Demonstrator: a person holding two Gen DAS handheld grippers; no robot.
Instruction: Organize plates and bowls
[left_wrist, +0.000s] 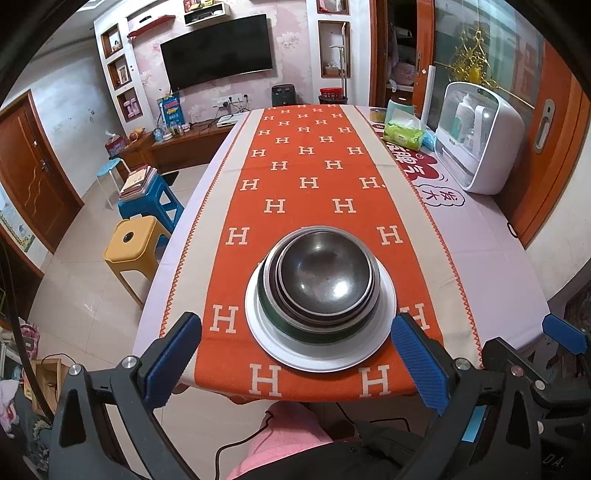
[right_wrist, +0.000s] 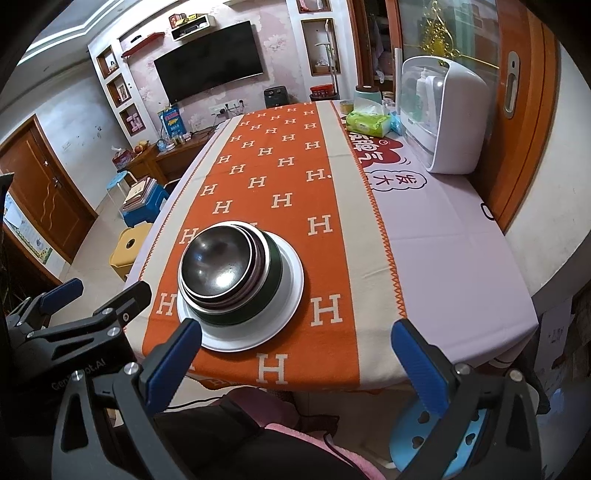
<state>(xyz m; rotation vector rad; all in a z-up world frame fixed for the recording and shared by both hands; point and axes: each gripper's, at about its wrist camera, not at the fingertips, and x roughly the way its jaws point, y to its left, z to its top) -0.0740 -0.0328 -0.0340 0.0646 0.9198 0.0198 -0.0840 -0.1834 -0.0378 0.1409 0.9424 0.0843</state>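
Living-room setup: a long table (left_wrist: 480, 236) is covered by a pale cloth with an orange H-patterned runner (left_wrist: 310, 162) laid down its middle, and a wall-mounted TV (left_wrist: 218, 51) is seen at the far end. A white countertop appliance (left_wrist: 480, 140) and a green pack of wipes (left_wrist: 404, 133) are parked along the table's right side, well apart from the dishes.

Near the front edge of the runner, a white plate (left_wrist: 321, 354) is laid flat, and a nest of dark metal bowls (left_wrist: 319, 284) is stacked on it, rims up. How many bowls are nested can't really be counted from these angles, maybe three or four.

Both tongs are held back off the table edge with nothing pinched. The left gripper (left_wrist: 295, 354) is spread wide, its blue pads (left_wrist: 173, 354) framing the plate without touching it. The right gripper (right_wrist: 295, 358) is spread wide too, with the stack seen just past its left pad. A pink-clothed lap (left_wrist: 280, 435) is glimpsed below.
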